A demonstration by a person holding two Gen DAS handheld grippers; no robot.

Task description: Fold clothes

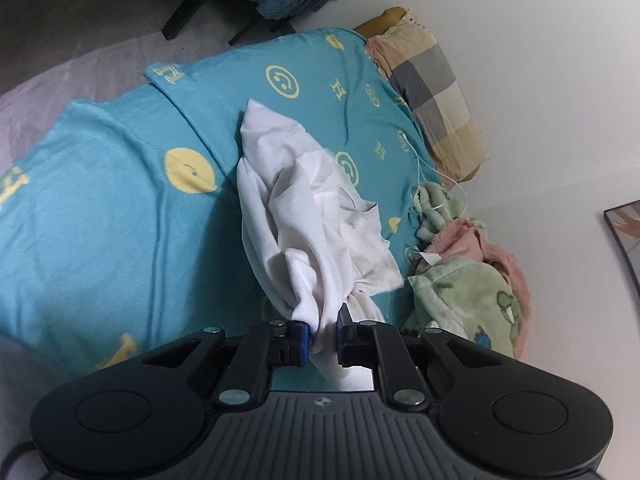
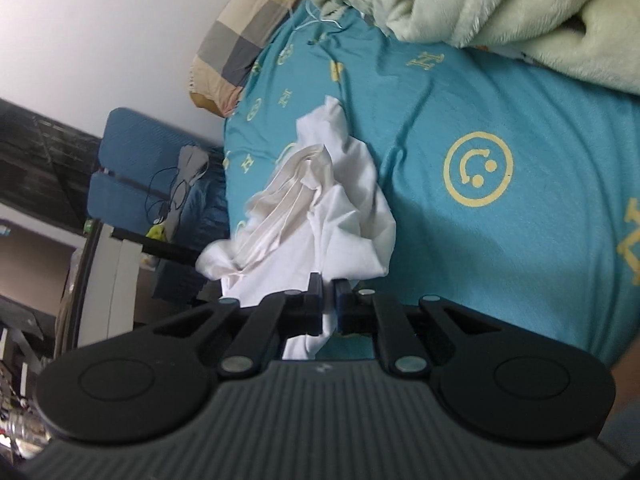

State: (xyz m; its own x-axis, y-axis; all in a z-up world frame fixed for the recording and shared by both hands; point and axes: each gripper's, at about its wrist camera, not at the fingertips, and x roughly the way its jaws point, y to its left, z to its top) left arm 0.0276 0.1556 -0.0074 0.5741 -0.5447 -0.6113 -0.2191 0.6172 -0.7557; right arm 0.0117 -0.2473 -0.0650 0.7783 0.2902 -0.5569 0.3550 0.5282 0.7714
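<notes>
A crumpled white garment (image 1: 304, 208) hangs bunched over the teal bedsheet (image 1: 100, 220) with yellow smiley prints. My left gripper (image 1: 323, 334) is shut on one end of it, the cloth pinched between the blue pads. In the right wrist view the same white garment (image 2: 340, 216) is bunched in front of my right gripper (image 2: 328, 304), which is shut on another part of it. The garment is lifted and gathered in folds, its shape hard to read.
A checked pillow (image 1: 436, 92) lies at the head of the bed by the white wall. A green and pink fleece blanket (image 1: 468, 280) is heaped beside it, and also shows in the right wrist view (image 2: 500, 4). A blue chair (image 2: 132, 172) stands off the bed's edge.
</notes>
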